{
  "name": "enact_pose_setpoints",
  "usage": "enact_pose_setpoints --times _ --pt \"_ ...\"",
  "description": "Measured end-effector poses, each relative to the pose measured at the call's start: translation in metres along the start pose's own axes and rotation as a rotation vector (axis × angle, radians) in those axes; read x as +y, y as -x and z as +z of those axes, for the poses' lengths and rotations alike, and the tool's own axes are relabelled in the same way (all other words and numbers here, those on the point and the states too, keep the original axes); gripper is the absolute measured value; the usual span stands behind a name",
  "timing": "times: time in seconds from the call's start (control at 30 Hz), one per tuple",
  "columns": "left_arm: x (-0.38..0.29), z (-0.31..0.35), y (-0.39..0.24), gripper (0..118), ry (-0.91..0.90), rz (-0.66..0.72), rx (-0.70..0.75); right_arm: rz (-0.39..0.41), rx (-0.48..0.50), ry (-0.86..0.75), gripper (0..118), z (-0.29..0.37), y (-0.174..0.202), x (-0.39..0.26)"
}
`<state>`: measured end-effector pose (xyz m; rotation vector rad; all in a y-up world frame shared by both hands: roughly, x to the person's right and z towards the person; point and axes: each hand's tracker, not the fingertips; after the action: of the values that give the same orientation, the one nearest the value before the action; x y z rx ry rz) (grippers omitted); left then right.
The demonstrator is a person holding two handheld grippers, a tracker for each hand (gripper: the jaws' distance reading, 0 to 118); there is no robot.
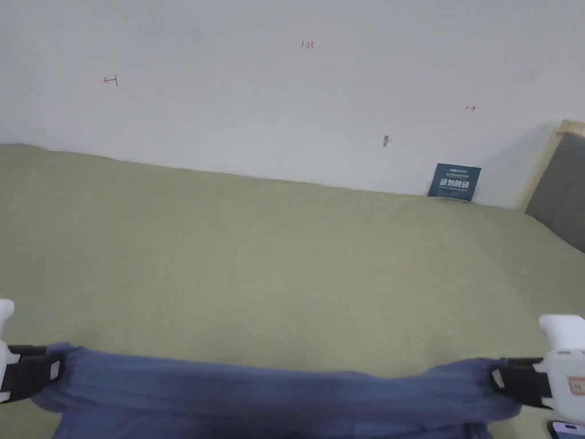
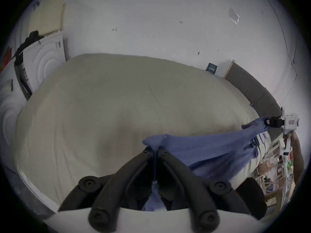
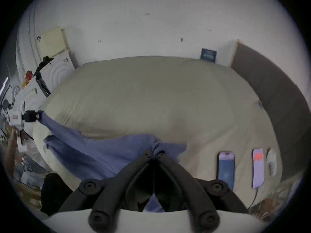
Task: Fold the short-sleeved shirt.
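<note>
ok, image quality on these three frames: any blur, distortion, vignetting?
Head view: soft, slightly blurred blue shirt, even light. Left gripper view: fisheye with dark corners, shirt smeared where it hangs. Right gripper view: same fisheye, phones and shirt motion-blurred, hand-held gripper dim.

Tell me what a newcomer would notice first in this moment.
A blue shirt stretched between the left gripper and right gripper, each shut on a bunched end, above the near edge of a green bed. Two phones lie on the bed right of the right gripper.

Green bed (image 1: 257,257) — two phones (image 3: 226,167).
</note>
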<state>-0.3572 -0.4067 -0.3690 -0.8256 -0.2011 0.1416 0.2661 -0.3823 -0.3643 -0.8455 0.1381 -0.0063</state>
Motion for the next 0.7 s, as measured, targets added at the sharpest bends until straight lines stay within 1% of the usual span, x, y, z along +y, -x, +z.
enact_pose_setpoints --times 0.03,0.07,0.1,0.13,0.2,0.23,0.3,0.37,0.4,0.43,0.47,0.5,0.53,0.57,0.6,0.63,0.67,0.7 --pt "-0.018 0.003 0.001 5 0.013 0.001 0.001 -0.020 0.020 0.024 0 0.002 0.001 -0.021" --pt "-0.032 0.001 0.001 5 0.031 0.005 0.002 -0.023 0.021 0.041 0 0.002 0.003 -0.039" --pt "-0.049 -0.001 0.001 5 0.062 0.011 0.009 -0.050 0.026 0.072 0 -0.003 -0.003 -0.055" --pt "-0.066 -0.006 0.000 5 0.094 0.011 0.028 -0.055 0.032 0.104 0 -0.007 -0.003 -0.074" --pt "-0.090 -0.016 0.001 5 0.155 0.009 0.048 -0.077 0.011 0.136 0 -0.014 -0.003 -0.102" --pt "-0.101 -0.021 0.004 5 0.158 0.022 0.056 -0.084 0.014 0.147 0 -0.025 -0.015 -0.112" --pt "-0.116 -0.029 0.011 5 0.157 0.065 0.048 -0.095 -0.007 0.154 0 -0.033 -0.020 -0.127" --pt "-0.119 -0.030 0.017 5 0.131 0.139 0.025 -0.101 -0.022 0.168 0 -0.042 -0.026 -0.138" --pt "-0.118 -0.028 0.019 8 0.103 0.153 0.016 -0.102 -0.020 0.160 0 -0.046 -0.029 -0.141" --pt "-0.116 -0.028 0.020 16 0.109 0.150 0.017 -0.110 -0.005 0.153 1 -0.049 -0.031 -0.141" --pt "-0.114 -0.026 0.018 44 0.112 0.146 0.017 -0.119 0.000 0.148 17 -0.051 -0.032 -0.140" --pt "-0.111 -0.022 0.017 77 0.115 0.147 0.002 -0.127 -0.003 0.143 47 -0.048 -0.027 -0.138" --pt "-0.108 -0.017 0.017 102 0.112 0.155 -0.013 -0.130 -0.001 0.144 84 -0.044 -0.026 -0.134" --pt "-0.103 -0.010 0.015 110 0.123 0.167 -0.007 -0.128 -0.019 0.151 113 -0.040 -0.024 -0.127" --pt "-0.098 0.000 0.011 109 0.138 0.183 0.005 -0.117 -0.055 0.172 114 -0.033 -0.022 -0.121" --pt "-0.091 0.015 0.009 109 0.122 0.188 -0.013 -0.110 -0.067 0.164 111 -0.022 -0.016 -0.114" --pt "-0.084 0.027 0.006 109 0.079 0.181 -0.052 -0.099 -0.065 0.125 109 -0.010 -0.014 -0.105" --pt "-0.073 0.040 0.000 109 0.043 0.152 -0.051 -0.094 -0.073 0.074 109 0.001 -0.010 -0.094"
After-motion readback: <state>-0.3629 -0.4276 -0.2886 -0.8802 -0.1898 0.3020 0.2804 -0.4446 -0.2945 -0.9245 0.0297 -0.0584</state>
